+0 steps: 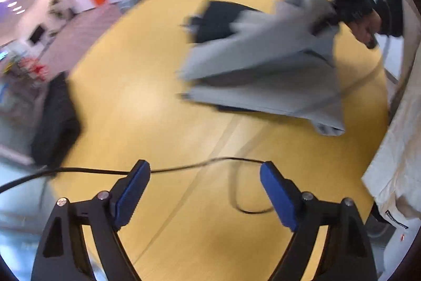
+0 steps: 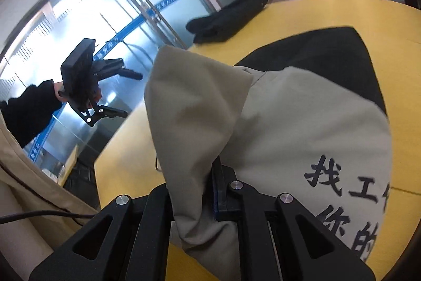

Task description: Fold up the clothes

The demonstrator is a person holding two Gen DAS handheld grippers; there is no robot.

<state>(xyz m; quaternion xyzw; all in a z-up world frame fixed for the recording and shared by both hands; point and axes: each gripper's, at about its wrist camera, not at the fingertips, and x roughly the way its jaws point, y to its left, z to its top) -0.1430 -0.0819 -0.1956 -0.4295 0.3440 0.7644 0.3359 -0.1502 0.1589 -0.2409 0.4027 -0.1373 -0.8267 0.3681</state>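
Right hand-held gripper (image 2: pixel 214 191) clenched on a bunched fold of the light grey cotton T-shirt with black printed characters (image 2: pixel 302 138); blue pad visible against the cloth, fabric draped over the left finger. From the left wrist view the same grey T-shirt (image 1: pixel 263 65) hangs lifted at its far right corner and trails down to the round yellow wooden tabletop (image 1: pixel 136 102), lower edge resting on the surface. Frame blurred. Shirt partly overlies a black folded garment (image 1: pixel 218 20) lying on the far part of the tabletop. Left hand-held gripper (image 1: pixel 205 188) released, blue-padded fingers (image 1: pixel 134 191) spread wide, nothing between them, held above the near tabletop well apart from the shirt. A thin black cable (image 1: pixel 184 167) runs across just beyond its fingertips. A second dark rolled garment (image 1: pixel 56 123) sits at the left tabletop edge.
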